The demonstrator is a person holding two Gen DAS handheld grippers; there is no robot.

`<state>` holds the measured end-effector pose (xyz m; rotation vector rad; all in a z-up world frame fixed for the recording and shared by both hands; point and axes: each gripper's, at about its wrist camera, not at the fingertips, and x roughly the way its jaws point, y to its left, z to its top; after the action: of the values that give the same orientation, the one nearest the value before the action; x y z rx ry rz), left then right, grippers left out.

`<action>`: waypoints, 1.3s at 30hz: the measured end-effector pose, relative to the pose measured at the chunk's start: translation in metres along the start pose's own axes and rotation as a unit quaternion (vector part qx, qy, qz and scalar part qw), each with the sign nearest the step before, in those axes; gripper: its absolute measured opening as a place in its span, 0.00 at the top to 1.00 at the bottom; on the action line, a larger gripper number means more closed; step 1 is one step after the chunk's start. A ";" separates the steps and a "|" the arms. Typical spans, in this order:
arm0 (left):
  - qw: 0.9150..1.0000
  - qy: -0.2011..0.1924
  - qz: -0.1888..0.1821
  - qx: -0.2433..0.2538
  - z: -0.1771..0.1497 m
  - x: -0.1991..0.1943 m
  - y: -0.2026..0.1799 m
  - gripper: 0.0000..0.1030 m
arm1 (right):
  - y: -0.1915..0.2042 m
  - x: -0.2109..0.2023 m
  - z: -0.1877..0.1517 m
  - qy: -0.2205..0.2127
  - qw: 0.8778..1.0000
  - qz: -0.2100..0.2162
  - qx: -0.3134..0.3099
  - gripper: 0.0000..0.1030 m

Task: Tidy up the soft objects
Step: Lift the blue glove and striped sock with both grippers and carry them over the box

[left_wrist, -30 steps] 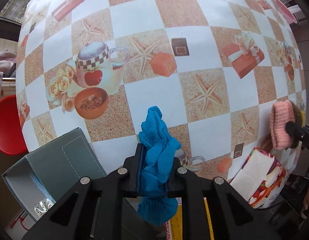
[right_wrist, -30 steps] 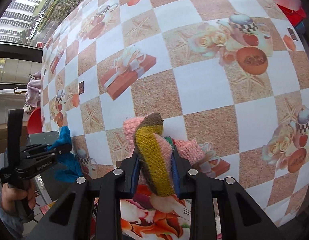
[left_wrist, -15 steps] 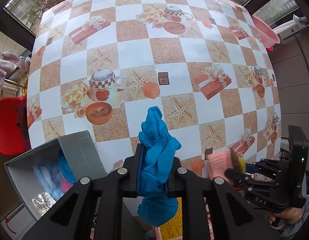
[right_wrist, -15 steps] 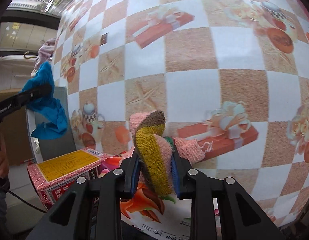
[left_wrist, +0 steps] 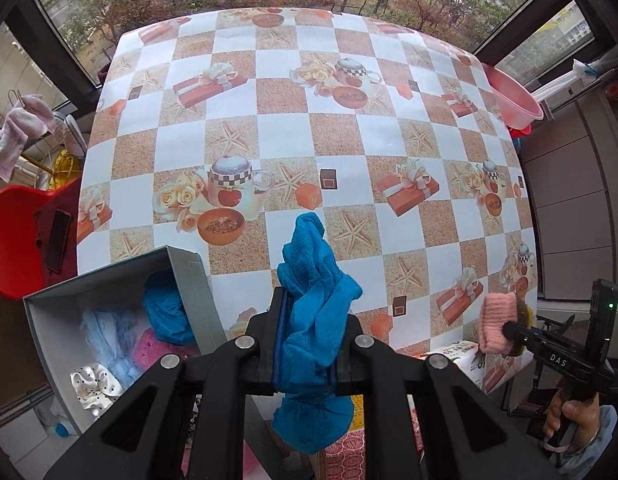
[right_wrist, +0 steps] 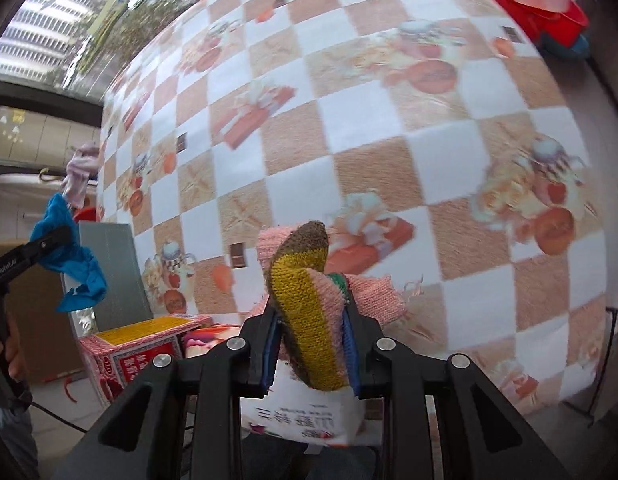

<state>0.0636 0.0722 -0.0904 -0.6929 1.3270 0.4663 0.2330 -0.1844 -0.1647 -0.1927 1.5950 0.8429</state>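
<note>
Blue cloth (left_wrist: 313, 320) clamped between the two fingers of the left gripper (left_wrist: 309, 344), bunched above and hanging in a lump below the pads, held in the air above the near edge of the table (left_wrist: 285, 128). Knitted piece (right_wrist: 309, 320) in pink, mustard, brown and green pinched tight in the right gripper (right_wrist: 311, 344), likewise lifted clear of the checked tablecloth.

Seen only from the left wrist: open grey box (left_wrist: 41, 320) at the near left corner, its inside holding another blue cloth (left_wrist: 165, 312), a pale blue fabric (left_wrist: 105, 340), a pink one (left_wrist: 153, 352) and a white dotted one (left_wrist: 93, 388). Also there: red chair (left_wrist: 13, 240) with a dark phone (left_wrist: 57, 240) on it, pink basin (left_wrist: 513, 96) beyond the far right corner, trees outside the window. Right gripper visible from the side at lower right, pink knit protruding from its tip, a hand (left_wrist: 569, 420) on its handle.

Seen only from the right wrist: red carton with a yellow label (right_wrist: 137, 344) just left of the fingers, white printed packet (right_wrist: 309, 416) directly beneath the knit. Grey box shown from outside only, contents hidden. Left gripper at far left edge, blue cloth drooping from it just beside the grey wall. Tablecloth blurred in this view.
</note>
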 end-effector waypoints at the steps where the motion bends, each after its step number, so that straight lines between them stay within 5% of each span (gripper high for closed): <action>1: 1.000 -0.002 -0.003 -0.003 -0.003 -0.003 0.002 0.83 | -0.014 -0.008 -0.007 -0.008 1.000 -0.010 0.021 0.72; 7: 1.000 -0.012 -0.013 -0.005 -0.018 -0.017 0.006 0.83 | -0.059 -0.003 -0.049 0.025 0.994 -0.028 0.099 0.72; 17: 0.998 -0.061 -0.001 -0.014 -0.051 -0.056 0.017 0.83 | -0.017 -0.034 -0.058 -0.028 0.997 -0.017 0.071 0.72; 25: 0.995 -0.093 0.000 -0.040 -0.087 -0.083 0.048 0.83 | 0.069 -0.077 -0.051 -0.068 0.997 0.024 -0.009 0.72; 39: 0.986 -0.114 0.025 -0.120 -0.161 -0.102 0.127 0.83 | 0.225 -0.066 -0.074 -0.043 0.984 0.059 -0.161 0.72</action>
<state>-0.1569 0.0592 -0.0292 -0.7812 1.0848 0.7334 0.0620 -0.0905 -0.0157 -0.2884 1.3937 1.1856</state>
